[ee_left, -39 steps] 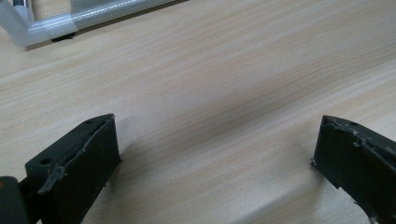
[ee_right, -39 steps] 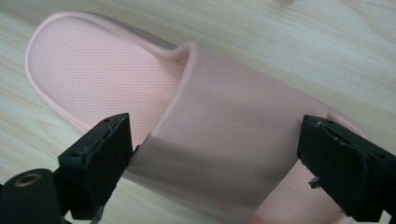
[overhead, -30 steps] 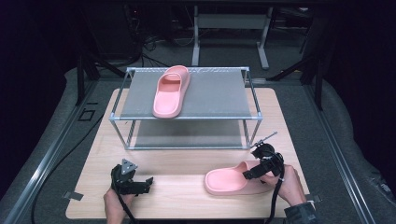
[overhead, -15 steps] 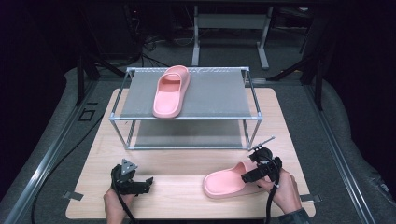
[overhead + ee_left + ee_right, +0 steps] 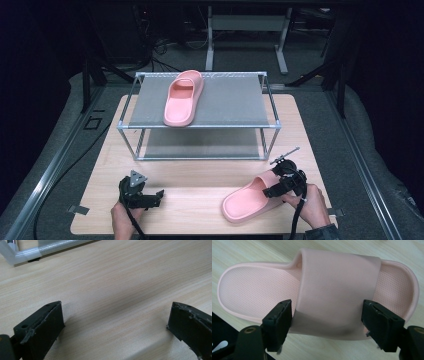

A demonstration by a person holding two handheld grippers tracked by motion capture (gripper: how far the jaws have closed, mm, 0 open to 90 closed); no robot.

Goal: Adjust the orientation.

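Right now, line by line:

Near slide sandal: a pink slide sandal point(image 5: 250, 200) lies sole-down on the wooden table point(image 5: 200, 210), at its near right corner, lying slantwise with one end toward the near edge and the other toward the right gripper.

Right gripper: the right gripper point(image 5: 327, 317) sits at the sandal's strap point(image 5: 337, 290), one jaw on each edge of the band. Its jaws have just been closing, with the strap between them. In the right gripper view the left jaw touches the strap's edge and the right jaw sits just beside the other edge; whether the pads truly press I cannot tell.

Right hand: the person's right hand point(image 5: 312, 205) holds that gripper at the table's near right edge.

Left gripper: the left gripper point(image 5: 115, 322) hovers low over bare wood at the near left, jaws spread wide with nothing between them.

Rack: a metal-framed two-level rack point(image 5: 272, 125) stands on the far half of the table; one of its frame tubes shows at the top left corner of the left gripper view.

Far slide sandal: a second pink slide sandal point(image 5: 182, 97) rests on the rack's top shelf, left of centre, well apart from both grippers.
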